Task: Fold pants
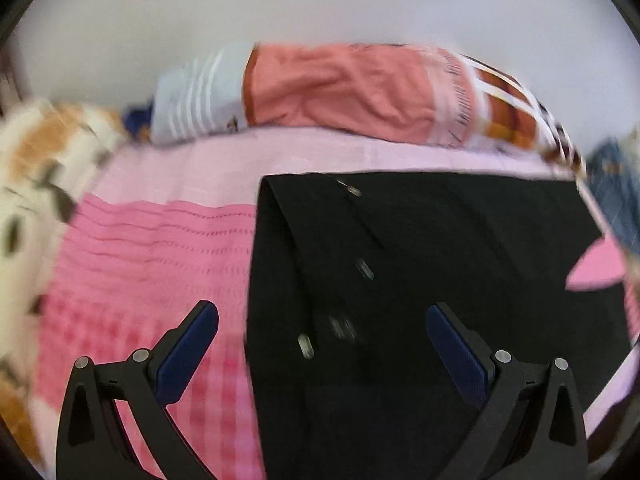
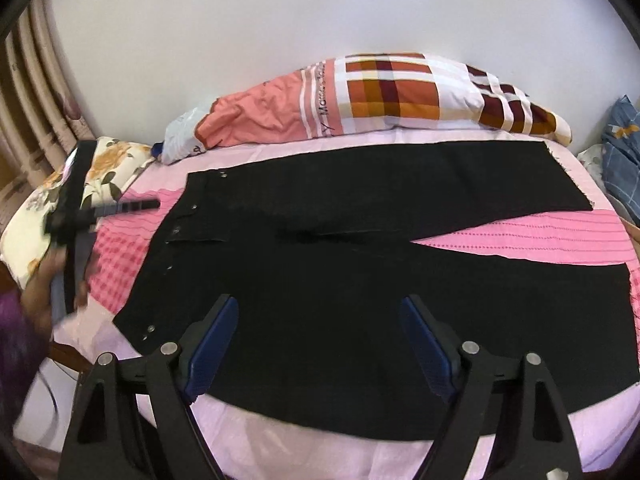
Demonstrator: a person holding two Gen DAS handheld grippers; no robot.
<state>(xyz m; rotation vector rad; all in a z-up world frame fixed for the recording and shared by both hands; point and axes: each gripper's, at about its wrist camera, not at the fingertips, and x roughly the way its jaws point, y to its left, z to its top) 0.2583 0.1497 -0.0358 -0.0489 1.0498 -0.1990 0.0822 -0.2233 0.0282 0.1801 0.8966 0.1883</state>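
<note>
Now | one black pants [image 2: 320, 280] flat | two hand-held grippers: left hand-held gripper [image 1: 322, 324] gaping, right hand-held gripper [image 2: 320, 316] gaping, both empty

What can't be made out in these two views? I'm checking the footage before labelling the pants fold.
- Left wrist view: motion blur smears the pants waistband studs and the floral pillow.
- Right wrist view: the right gripper covers the near hem.
- Right wrist view: the left gripper is blurred; its jaws are unreadable there.
- Both views: the bed edges are cut off.
</note>
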